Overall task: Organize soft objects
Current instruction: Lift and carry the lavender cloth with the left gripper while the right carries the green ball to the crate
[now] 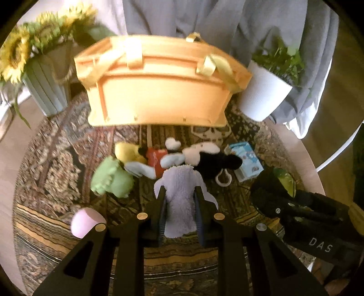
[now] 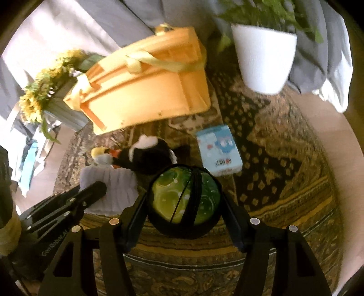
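My left gripper (image 1: 180,193) is shut on a lilac fluffy cloth (image 1: 180,198), held above the rug; the cloth also shows in the right wrist view (image 2: 113,189). My right gripper (image 2: 185,195) is shut on a round green and black pouch (image 2: 185,198), seen at the right of the left wrist view (image 1: 284,182). An orange basket (image 1: 159,84) with yellow handles stands ahead, also in the right wrist view (image 2: 145,91). A Mickey Mouse plush (image 1: 193,157) lies on the rug before it. A green plush (image 1: 111,177) and a pink soft item (image 1: 85,222) lie to the left.
A patterned round rug (image 1: 56,159) covers the floor. A light blue packet (image 2: 218,150) lies beside the plush. A white plant pot (image 2: 264,57) stands at the right, a grey vase of sunflowers (image 1: 45,91) at the left. Grey fabric (image 1: 204,16) hangs behind.
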### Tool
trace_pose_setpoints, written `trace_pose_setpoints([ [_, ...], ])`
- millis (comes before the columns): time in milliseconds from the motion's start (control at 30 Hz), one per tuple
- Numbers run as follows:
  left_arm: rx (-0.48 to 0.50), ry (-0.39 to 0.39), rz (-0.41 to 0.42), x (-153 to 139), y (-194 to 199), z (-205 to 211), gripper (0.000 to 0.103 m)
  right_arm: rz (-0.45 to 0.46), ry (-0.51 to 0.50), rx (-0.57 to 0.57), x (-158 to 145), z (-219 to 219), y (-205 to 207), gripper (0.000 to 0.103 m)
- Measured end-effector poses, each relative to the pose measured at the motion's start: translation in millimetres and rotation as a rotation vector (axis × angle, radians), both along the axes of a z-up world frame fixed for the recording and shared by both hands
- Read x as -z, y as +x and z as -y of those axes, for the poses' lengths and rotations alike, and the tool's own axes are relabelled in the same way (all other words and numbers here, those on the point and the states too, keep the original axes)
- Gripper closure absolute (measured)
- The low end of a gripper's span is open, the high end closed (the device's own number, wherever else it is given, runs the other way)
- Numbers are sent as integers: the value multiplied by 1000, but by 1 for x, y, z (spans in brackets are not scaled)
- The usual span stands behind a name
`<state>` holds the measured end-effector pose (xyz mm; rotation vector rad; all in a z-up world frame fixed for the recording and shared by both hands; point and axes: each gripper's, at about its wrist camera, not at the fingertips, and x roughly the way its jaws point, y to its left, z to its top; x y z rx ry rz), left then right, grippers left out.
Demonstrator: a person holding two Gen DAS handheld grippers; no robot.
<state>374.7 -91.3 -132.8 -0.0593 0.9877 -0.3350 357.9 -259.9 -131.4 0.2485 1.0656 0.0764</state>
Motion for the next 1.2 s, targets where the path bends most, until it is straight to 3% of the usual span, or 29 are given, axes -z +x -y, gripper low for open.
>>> trace_pose_setpoints([
  [200,-4,27,118,-28,-11,-4,80,91,-19,-26,-22,-6,-2,39],
  [633,-56,-17,260,-77,-6,-19,80,287,-16,-60,-75,-19,11,39],
  [1200,-106,-47,433,-133,25,-26,80,428,8,-69,-118,-26,50,39],
])
